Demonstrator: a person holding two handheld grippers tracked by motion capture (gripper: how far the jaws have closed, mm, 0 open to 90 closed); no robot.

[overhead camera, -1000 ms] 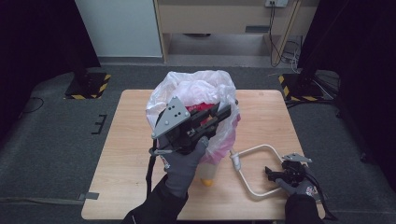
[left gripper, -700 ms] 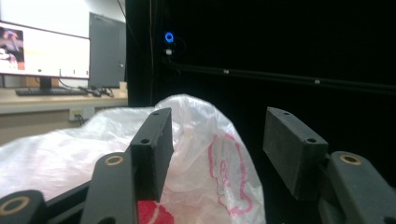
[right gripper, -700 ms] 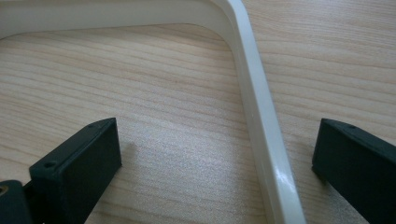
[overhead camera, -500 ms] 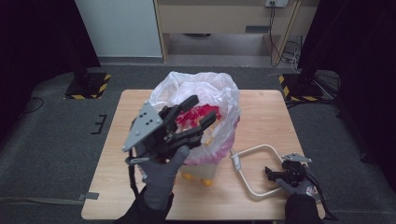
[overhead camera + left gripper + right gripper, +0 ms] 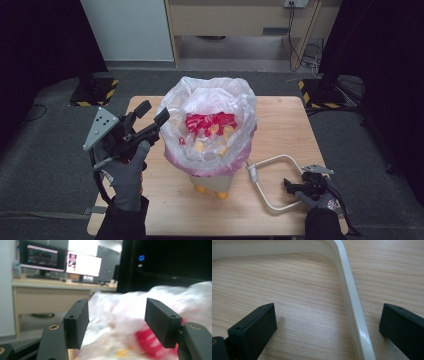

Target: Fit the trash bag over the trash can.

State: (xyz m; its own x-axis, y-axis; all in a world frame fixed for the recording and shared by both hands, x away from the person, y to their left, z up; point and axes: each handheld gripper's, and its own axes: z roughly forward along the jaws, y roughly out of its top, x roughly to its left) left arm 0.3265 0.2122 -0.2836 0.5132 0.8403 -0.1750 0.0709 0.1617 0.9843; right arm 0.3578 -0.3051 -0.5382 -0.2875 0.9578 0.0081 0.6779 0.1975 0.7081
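A small yellow bin lined with a white and pink plastic bag stands mid-table, with red and yellow pieces inside. My left gripper hovers just left of the bag, raised off the table and pointing toward it. Its jaws have just been opening and nothing is between them; in the left gripper view the left gripper faces the blurred bag. A white bent loop lies on the table to the bin's right. My right gripper rests open astride the loop's bar, its pads apart from it.
The wooden table has bare room at its back right and front left. Striped stand bases sit on the dark floor behind. A desk with monitors shows far off.
My left gripper has swung left from over the bag to beside it and sunk slightly, with its jaws now wider apart. The right gripper and the loop have stayed put.
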